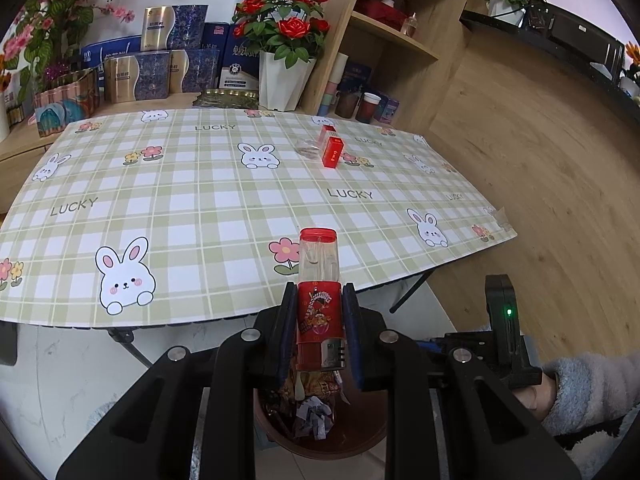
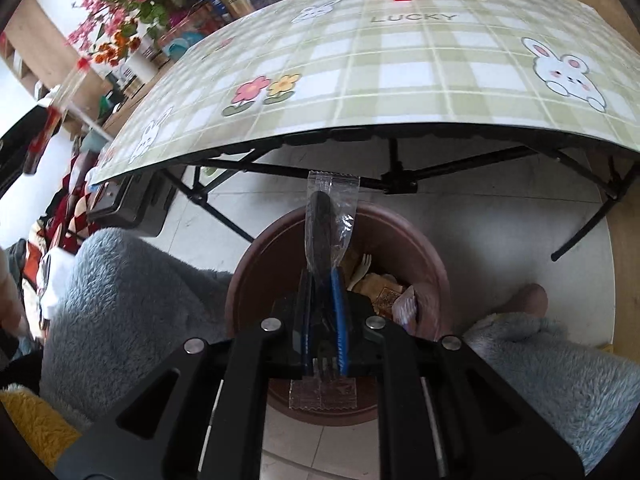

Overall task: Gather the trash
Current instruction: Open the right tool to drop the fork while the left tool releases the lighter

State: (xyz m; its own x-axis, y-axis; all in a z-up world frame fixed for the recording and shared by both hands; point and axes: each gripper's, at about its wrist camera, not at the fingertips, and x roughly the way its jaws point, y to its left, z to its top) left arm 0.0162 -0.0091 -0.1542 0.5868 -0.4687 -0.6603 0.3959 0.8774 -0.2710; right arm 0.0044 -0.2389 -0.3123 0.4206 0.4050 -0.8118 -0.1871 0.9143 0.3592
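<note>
Left gripper (image 1: 318, 320) clamped on red-capped lighter (image 1: 319, 300), held above brown trash bin (image 1: 352, 436) near table edge. Right gripper (image 2: 322, 320) pinched tight on clear cutlery packet (image 2: 330, 220) over the bin (image 2: 420, 248).

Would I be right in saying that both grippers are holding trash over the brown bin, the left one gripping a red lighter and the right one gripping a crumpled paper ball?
Not quite. The right gripper grips a black plastic fork in a clear wrapper, not a paper ball; the right wrist view shows it. The rest stands: the left gripper grips the red lighter, and both are over the brown bin.
</note>
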